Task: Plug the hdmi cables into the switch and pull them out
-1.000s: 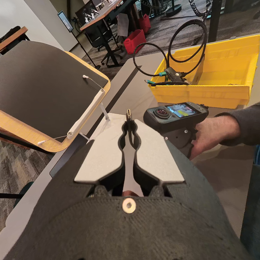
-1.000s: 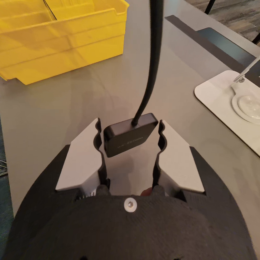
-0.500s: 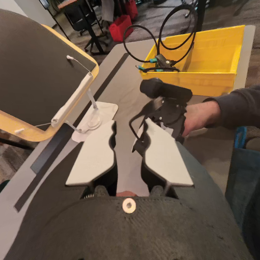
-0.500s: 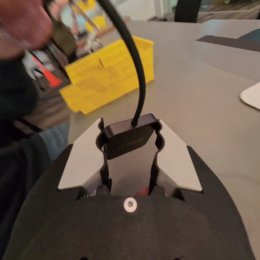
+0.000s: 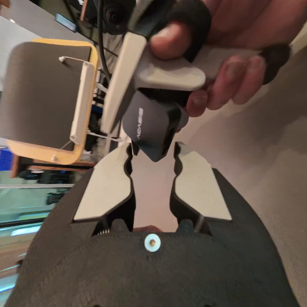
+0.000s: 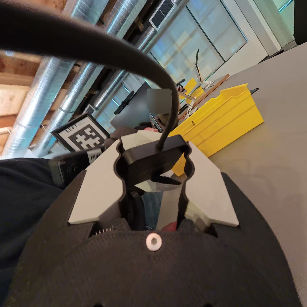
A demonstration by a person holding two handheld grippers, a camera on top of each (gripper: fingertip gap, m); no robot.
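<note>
You are clamping the right gripper (image 6: 154,159) on the light, rigid, slick switch (image 6: 149,162) by its side edges, holding it aloft just before the spread, empty left gripper (image 5: 152,150), its stiff cable (image 6: 93,44) arching overhead.

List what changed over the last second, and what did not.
The left tongs let go of the cable plug and now stand open and empty. The right tongs closed on the black switch and lifted it off the table toward the left. Its cable stays attached.
</note>
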